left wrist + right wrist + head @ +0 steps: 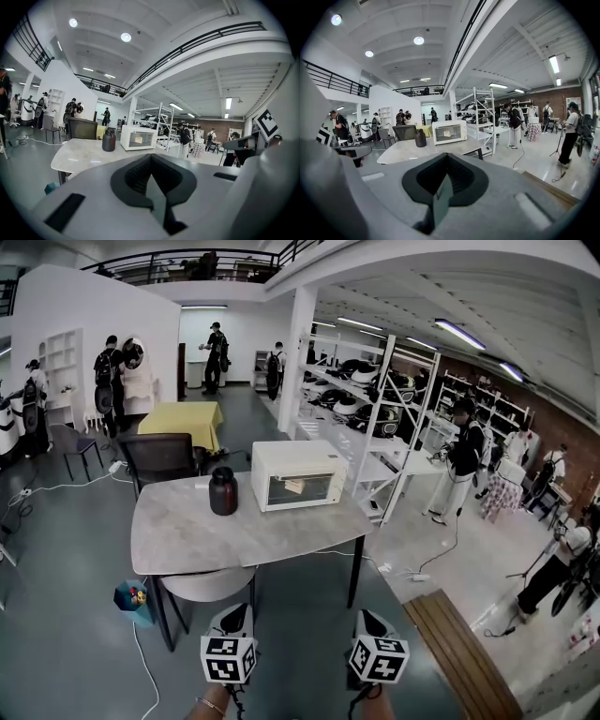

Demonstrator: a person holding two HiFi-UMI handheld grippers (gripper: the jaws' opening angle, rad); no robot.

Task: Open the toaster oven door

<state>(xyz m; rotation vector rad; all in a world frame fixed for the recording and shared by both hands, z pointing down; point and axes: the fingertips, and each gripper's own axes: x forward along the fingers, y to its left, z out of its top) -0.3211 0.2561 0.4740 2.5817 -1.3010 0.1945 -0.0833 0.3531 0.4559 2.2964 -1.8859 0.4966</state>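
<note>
The left gripper [153, 190] has its two dark padded jaws pressed together with nothing between them, and the right gripper [439, 194] is the same: jaws closed on each other, empty. In the head view both sit low at the bottom edge, side by side and apart from one another, each with its black-and-white marker cube facing up. They are held over the grey floor, well short of the table.

Ahead of them stands a grey stone-look table with rounded corners [187, 532] on dark legs. A pale round seat [210, 585] is tucked under its near edge, and a small blue bin [134, 602] rests on the floor by its left legs.

The white toaster oven [298, 474] stands on the far right part of the tabletop, its front turned toward the grippers. Its glass door [300, 488] is shut, upright against the body. Just left of it, not touching, stands a dark brown jar with a narrow neck [223, 491].

Behind the table is a black office chair [157, 457], then a table under a yellow cloth [180, 421]. White metal shelving [375, 399] runs along the right, and several people stand about the hall.
</note>
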